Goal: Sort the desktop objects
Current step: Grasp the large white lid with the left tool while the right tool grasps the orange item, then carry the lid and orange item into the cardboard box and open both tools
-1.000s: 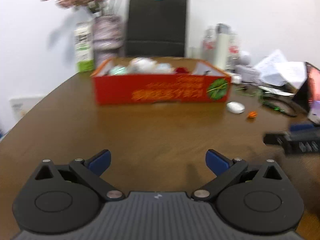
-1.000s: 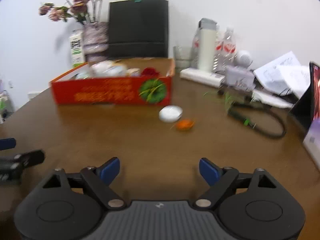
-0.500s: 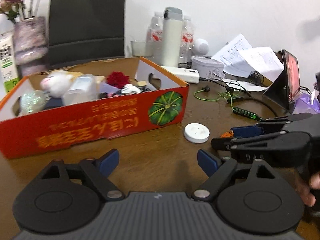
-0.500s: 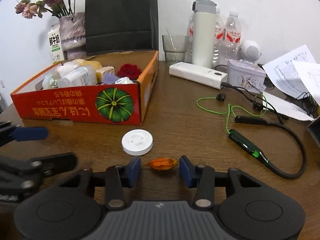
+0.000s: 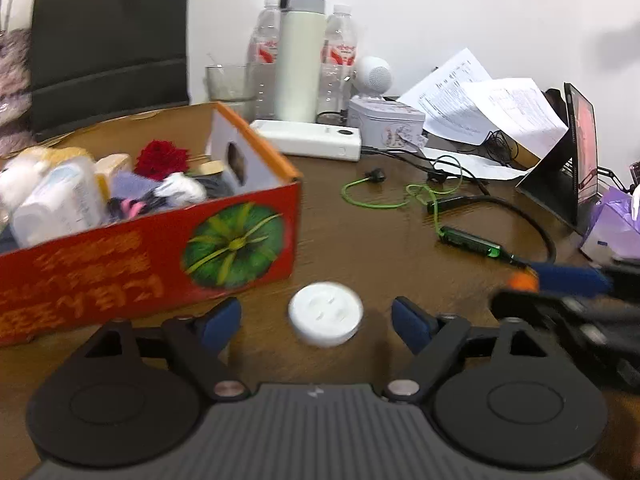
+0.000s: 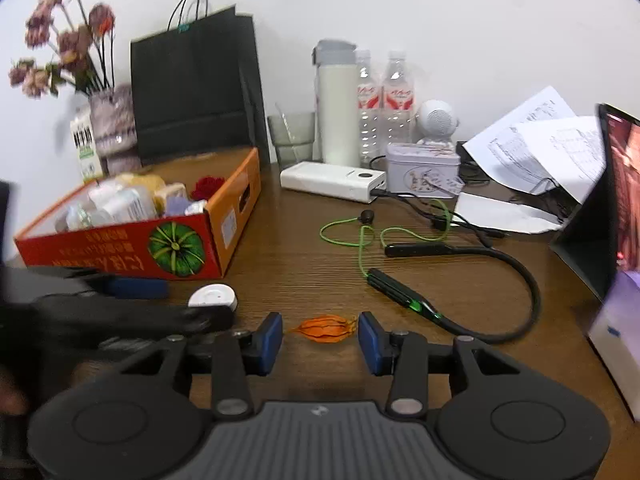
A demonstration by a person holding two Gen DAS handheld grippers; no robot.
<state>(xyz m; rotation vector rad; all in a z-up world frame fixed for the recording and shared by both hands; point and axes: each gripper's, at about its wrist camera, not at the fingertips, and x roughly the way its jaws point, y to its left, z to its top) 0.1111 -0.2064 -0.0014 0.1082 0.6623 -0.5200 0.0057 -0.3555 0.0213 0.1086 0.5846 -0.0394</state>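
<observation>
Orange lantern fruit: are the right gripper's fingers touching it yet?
Apart. The right wrist view shows bare table between the orange lantern fruit and each of the right gripper fingers.

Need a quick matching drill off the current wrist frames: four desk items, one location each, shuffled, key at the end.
Items:
1. white round disc
2. orange lantern fruit
3. red flower
4. white power bank

Places:
A. inside the red box
B. between the open right gripper fingers
C. in front of the open left gripper
D. by the white thermos

Pairs: 1-C, 2-B, 3-A, 4-D
</observation>
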